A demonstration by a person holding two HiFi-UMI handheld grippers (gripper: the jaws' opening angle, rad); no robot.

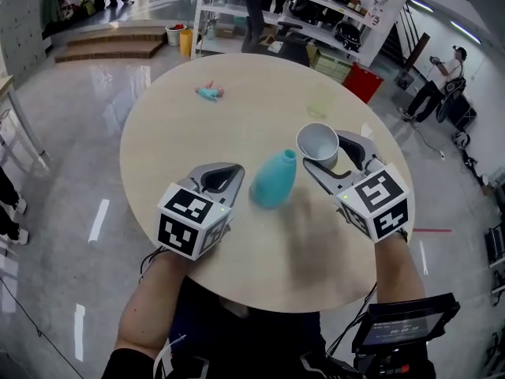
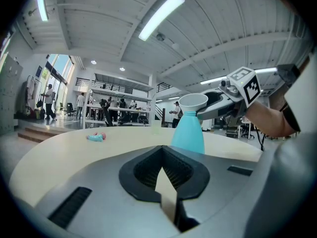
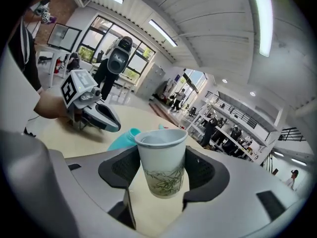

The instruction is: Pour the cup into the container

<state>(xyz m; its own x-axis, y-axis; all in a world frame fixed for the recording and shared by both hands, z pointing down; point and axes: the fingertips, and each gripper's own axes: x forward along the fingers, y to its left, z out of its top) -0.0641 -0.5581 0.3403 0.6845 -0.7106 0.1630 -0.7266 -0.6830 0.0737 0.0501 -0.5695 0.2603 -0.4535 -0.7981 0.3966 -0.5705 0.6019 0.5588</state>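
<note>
The right gripper [image 1: 326, 156] is clamped around a white paper cup [image 1: 318, 143] printed with green bamboo, its pads pressing on the cup's wall from either side; the cup is held off the round table [image 1: 197, 133], close to upright, mouth up.

The container, a teal vase [image 1: 273, 184] with a narrow neck, stands on the table with its long axis upright; from the cup its small mouth lies at about 8 o'clock in the head view, just beside the rim and not under it. By my reading the pour turns on this; the cup has to shift toward 8 o'clock and tip its lip that way over a narrow opening.

The left gripper [image 1: 233, 170] is closed with nothing between its jaws; it sits at 9 o'clock of the vase's body, near it, with no contact that I can see. The right hand is the nearer one to the mouth.

The left gripper view stacks the cup right above the neck, so its true offset cannot be read there; the right gripper view hides most of the vase behind the cup. Whether the cup holds anything is unclear; its inside shows only pale.
</note>
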